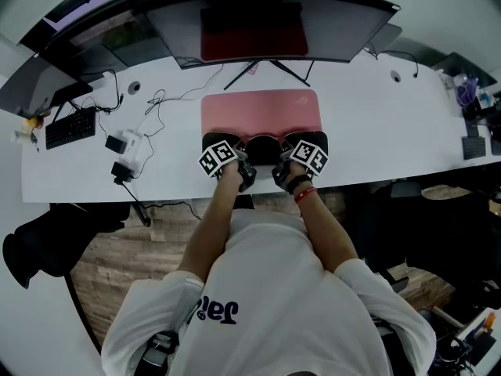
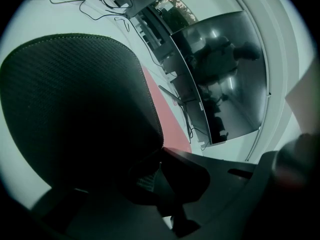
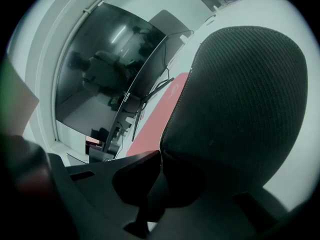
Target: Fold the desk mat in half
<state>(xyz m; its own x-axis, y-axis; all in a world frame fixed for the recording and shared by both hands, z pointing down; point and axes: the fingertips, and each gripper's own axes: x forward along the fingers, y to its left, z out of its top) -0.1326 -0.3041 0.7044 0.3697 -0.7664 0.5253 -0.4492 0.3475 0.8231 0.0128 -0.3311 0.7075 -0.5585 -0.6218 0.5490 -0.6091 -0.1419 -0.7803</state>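
Observation:
A pink desk mat [image 1: 261,113] lies on the white desk [image 1: 376,135] in front of the monitor. Its near edge is lifted, and the black textured underside [image 1: 264,146] shows in the head view. My left gripper [image 1: 221,153] is shut on the near left corner and my right gripper [image 1: 306,150] on the near right corner. In the left gripper view the black underside [image 2: 75,109] curls up from the jaws of the left gripper [image 2: 160,154], with the pink top [image 2: 167,121] beyond. The right gripper view mirrors this: black underside [image 3: 240,94], pink top [image 3: 160,116], the right gripper [image 3: 160,156] pinching the edge.
A wide curved monitor [image 1: 266,18] on a tripod foot stands just behind the mat. A keyboard [image 1: 70,128], white adapters [image 1: 125,153] and loose cables lie at the desk's left. Small items [image 1: 473,143] sit at the far right end.

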